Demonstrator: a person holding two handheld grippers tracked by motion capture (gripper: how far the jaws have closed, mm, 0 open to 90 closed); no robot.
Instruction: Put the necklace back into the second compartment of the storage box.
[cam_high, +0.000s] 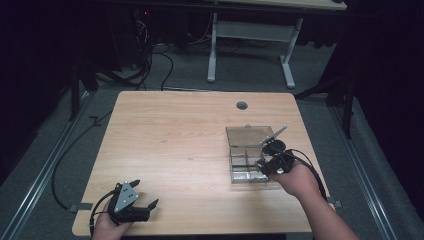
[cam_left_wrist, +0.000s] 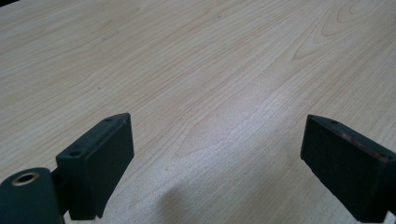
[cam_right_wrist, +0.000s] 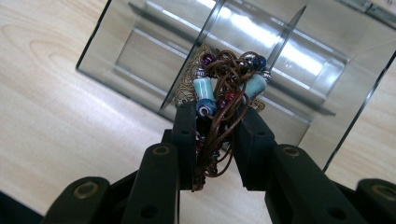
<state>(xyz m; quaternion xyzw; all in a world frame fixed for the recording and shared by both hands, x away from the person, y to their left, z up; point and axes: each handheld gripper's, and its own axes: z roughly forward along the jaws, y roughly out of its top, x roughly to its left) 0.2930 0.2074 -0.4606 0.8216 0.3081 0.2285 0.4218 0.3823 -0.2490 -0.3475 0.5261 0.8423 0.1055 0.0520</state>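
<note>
A clear plastic compartment box (cam_high: 248, 159) lies open on the right half of the wooden table, its lid (cam_high: 247, 135) folded back. My right gripper (cam_high: 264, 166) hovers over the box's front compartments, shut on a bundle of brown cord strung with turquoise, blue and purple beads (cam_right_wrist: 224, 93). In the right gripper view the bundle bulges out above the fingertips (cam_right_wrist: 185, 122), over the box's dividers (cam_right_wrist: 187, 79). My left gripper (cam_high: 145, 195) rests near the table's front left corner, open, with bare wood between its fingers (cam_left_wrist: 100, 158).
The table (cam_high: 175, 135) has a round cable hole (cam_high: 242, 105) near its far edge. Cables trail off the left side onto the grey floor. A white-legged desk (cam_high: 250, 45) stands beyond the table.
</note>
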